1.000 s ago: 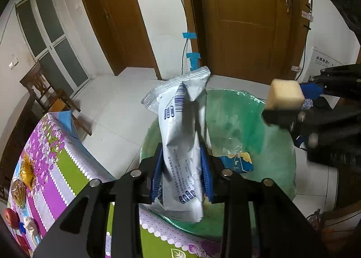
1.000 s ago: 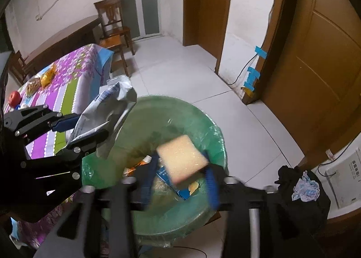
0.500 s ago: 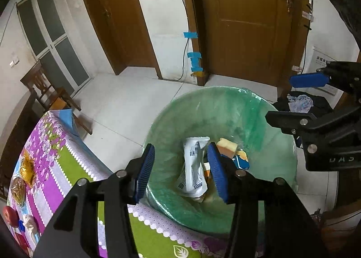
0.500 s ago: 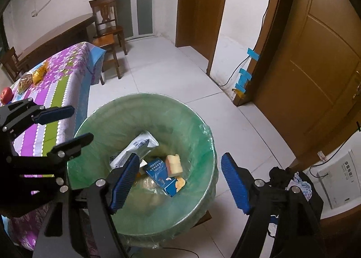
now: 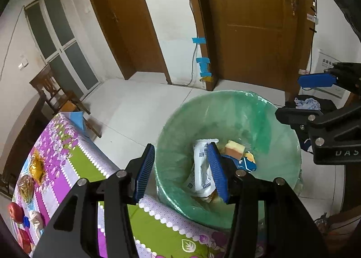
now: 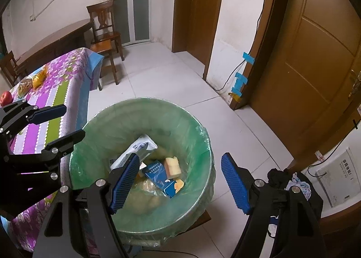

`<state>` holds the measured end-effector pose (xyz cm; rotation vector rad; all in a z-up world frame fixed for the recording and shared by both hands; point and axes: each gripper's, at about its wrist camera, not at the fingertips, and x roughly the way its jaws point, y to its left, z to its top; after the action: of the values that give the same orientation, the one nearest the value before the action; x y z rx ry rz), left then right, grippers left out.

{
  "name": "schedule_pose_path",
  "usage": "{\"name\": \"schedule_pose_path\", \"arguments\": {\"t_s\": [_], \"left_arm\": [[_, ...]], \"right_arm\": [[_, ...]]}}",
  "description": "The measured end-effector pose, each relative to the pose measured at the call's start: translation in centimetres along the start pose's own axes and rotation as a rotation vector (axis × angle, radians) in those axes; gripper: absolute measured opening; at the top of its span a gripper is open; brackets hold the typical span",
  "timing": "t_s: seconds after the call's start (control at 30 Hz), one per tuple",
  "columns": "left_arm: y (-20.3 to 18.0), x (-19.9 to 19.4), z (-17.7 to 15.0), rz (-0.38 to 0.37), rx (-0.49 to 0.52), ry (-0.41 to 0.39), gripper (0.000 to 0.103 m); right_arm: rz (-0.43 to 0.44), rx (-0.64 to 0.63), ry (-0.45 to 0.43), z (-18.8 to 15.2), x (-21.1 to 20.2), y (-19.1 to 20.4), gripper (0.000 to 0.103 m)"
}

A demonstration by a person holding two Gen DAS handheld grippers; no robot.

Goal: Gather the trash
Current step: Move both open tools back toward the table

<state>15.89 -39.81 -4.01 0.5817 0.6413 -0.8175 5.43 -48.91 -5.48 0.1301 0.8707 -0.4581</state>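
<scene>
Both tools, left (image 5: 181, 171) and right (image 6: 182, 181), wide and empty above green-lined bin (image 6: 204, 131); white wrapper (image 6: 137, 148), sponge (image 6: 172, 165) binned, desk (image 5: 67, 156) snacks seemingly left.

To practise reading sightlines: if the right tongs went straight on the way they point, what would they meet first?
Probably the bin's green liner or the blue carton inside; depth is unclear. Right tongs are open.

Dim even indoor light, sharp focus, fisheye-bent dark edges
</scene>
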Motion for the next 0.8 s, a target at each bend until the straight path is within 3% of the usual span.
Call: {"name": "schedule_pose_path", "arguments": {"t_s": [0.2,0.4,0.63,0.8], "left_arm": [[0.8,-1.2,-0.6,0.067,-0.017,-0.04,0.047],[4.4,-3.3,-2.3,0.162,-0.123,-0.065,0.047],[10.4,-5.6,-6.7,0.335,-0.305,-0.037,0.047],[14.7,-7.8,-10.3,0.395,-0.421,-0.007,0.047]], "right_arm": [[0.008,0.05,-0.087,0.2,-1.7,-0.3,0.076],[0.008,0.089,-0.206,0.1,-3.7,0.6,0.076],[0.053,0.086,-0.333,-0.1,-4.7,5.0,0.078],[0.125,0.081,-0.347,-0.3,-3.9,9.3,0.078]]}}
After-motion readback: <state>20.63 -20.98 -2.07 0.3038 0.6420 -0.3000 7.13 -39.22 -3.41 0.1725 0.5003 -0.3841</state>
